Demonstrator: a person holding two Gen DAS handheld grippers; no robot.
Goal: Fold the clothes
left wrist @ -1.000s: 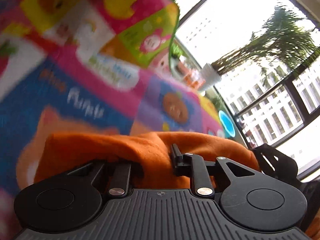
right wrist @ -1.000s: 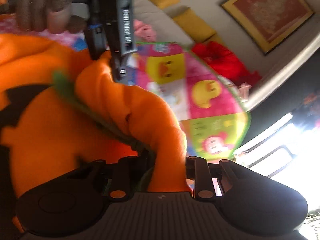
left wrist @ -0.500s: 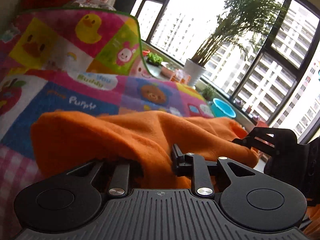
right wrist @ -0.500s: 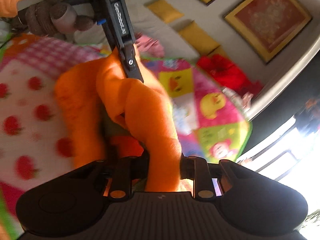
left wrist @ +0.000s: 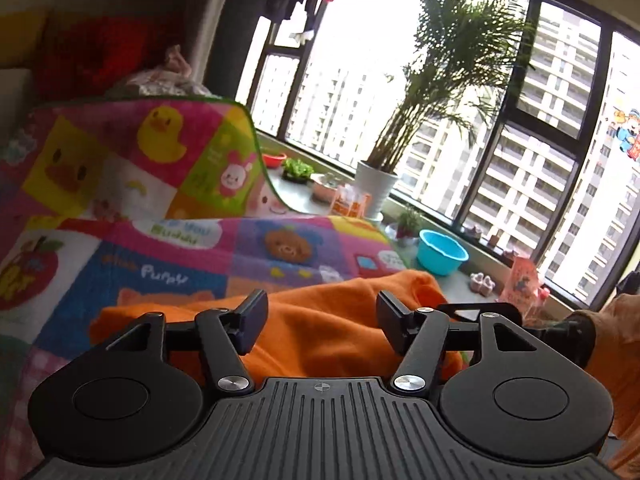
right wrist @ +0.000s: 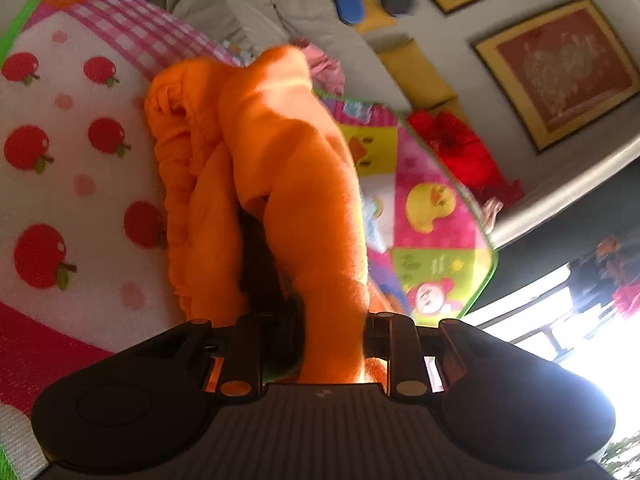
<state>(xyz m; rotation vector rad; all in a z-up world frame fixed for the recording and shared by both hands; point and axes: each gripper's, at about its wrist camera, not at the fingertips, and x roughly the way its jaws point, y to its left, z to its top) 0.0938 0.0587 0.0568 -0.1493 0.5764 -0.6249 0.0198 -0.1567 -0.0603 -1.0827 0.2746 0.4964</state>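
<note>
An orange fleece garment [left wrist: 320, 332] lies bunched on a bright patchwork play mat [left wrist: 168, 264]. In the left wrist view my left gripper [left wrist: 322, 320] is open, its two fingers spread apart just above the cloth and holding nothing. In the right wrist view my right gripper [right wrist: 332, 344] is shut on a thick fold of the same orange garment [right wrist: 288, 184], which rises from between the fingers and drapes down onto the mat [right wrist: 80, 184]. The right fingertips are hidden by the cloth.
A window ledge holds a white potted palm [left wrist: 376, 192], a blue basin [left wrist: 440, 256] and small items. Red cloth [right wrist: 460, 152], yellow cushions [right wrist: 416, 72] and framed pictures [right wrist: 560, 68] are by the wall behind the mat.
My left gripper has opened and let go of the orange garment, which dropped onto the mat. It has left the right wrist view. My right gripper still holds its fold.
</note>
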